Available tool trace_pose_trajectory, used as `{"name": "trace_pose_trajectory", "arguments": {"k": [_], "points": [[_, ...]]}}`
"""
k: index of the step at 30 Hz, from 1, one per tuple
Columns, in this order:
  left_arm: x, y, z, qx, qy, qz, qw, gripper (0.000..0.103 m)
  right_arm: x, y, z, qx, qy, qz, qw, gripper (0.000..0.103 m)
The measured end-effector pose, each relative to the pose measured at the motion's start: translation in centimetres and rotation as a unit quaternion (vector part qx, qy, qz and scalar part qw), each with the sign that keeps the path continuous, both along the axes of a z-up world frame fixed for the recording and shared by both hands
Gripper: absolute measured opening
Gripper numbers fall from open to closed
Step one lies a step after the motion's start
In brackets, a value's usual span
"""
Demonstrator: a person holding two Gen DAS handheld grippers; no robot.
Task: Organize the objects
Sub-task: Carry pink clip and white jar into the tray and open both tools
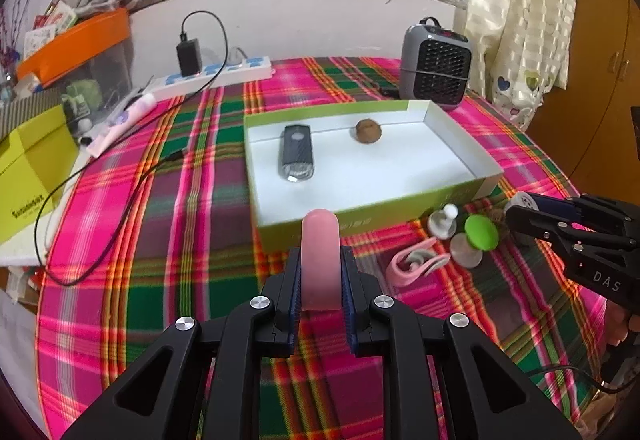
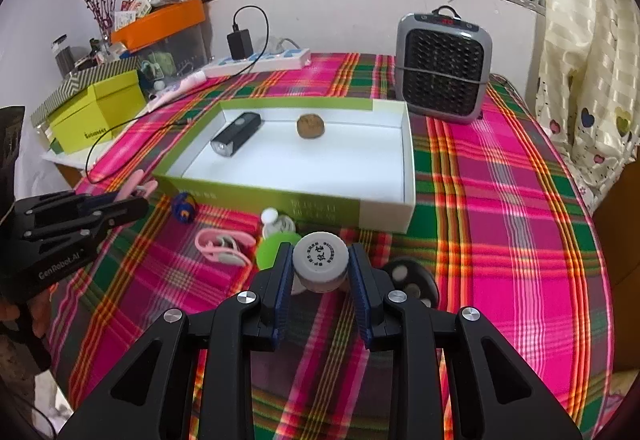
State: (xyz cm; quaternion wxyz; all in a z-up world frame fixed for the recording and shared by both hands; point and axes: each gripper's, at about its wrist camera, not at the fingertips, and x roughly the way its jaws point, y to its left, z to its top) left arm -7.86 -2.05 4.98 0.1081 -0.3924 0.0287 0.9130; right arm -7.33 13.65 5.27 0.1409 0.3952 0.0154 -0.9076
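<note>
A green box with a white inside (image 1: 460, 195) (image 2: 408, 175) lies on the plaid cloth and holds a black flashlight (image 1: 296, 153) (image 2: 236, 133) and a brown nut (image 1: 368, 130) (image 2: 311, 125). My left gripper (image 1: 320, 260) is shut on a pink rounded piece (image 1: 320, 256), just short of the box's near wall. My right gripper (image 2: 320, 264) is shut on a small white-lidded jar (image 2: 320, 260) (image 1: 524, 201), in front of the box. Beside it lie a green cap (image 1: 482, 232) (image 2: 272, 246), a white small bottle (image 1: 442, 222) (image 2: 274, 222) and a pink clip (image 1: 414, 264) (image 2: 222, 244).
A grey heater (image 1: 436, 65) (image 2: 444, 67) stands behind the box. A power strip with charger (image 1: 216, 73) (image 2: 260, 59) and its cable run along the back left. A yellow-green box (image 1: 28, 175) (image 2: 96, 111) and an orange bin (image 1: 76, 43) sit left. A blue item (image 2: 184, 209) lies by the box.
</note>
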Motion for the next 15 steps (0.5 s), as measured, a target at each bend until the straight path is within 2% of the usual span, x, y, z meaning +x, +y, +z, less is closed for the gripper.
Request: {"name": "trace_pose_trajectory", "arguments": {"k": [15], "points": [[-4.6,1.9,0.8,0.016,-0.004,-0.010,0.9998,0.016,-4.6,-0.3,1.2,0.000,0.001,0.015,1.000,0.029]]}}
